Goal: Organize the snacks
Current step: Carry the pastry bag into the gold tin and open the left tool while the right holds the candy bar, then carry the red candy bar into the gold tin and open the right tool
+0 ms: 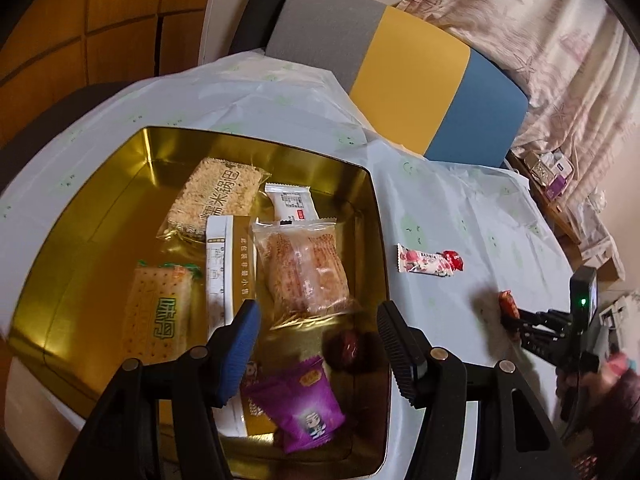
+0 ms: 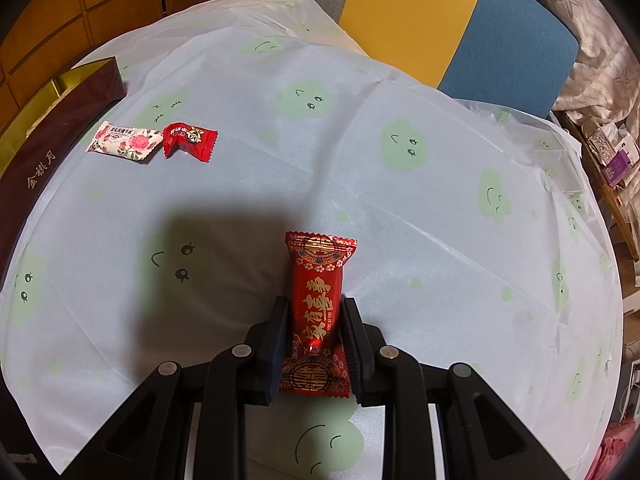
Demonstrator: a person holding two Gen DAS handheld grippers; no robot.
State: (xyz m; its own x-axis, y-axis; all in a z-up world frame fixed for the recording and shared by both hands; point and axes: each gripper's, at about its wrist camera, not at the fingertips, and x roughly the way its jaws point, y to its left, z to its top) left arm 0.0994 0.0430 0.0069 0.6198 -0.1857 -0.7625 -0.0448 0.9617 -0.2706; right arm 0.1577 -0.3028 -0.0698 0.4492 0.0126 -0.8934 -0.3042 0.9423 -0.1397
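right gripper [image 2: 313, 332] pinches red candy [image 2: 318, 304], tin [image 2: 60, 120] off to its left.
candy's long axis runs along the fingers, over the table; left gripper [image 1: 316, 336] spread above the tin, holding nothing.

Warm indoor light falls from above, moderately bright. On the counter [image 2: 400, 92] a broad dark shadow [image 2: 224, 248] lies beside the red candy [image 2: 316, 300]. The gold tin [image 1: 120, 184] throws yellow glare and reflections off its inner walls. Both views bend strongly toward black rounded corners. In the left view a dark round object [image 1: 346, 350] and the frame's right edge are motion-blurred.
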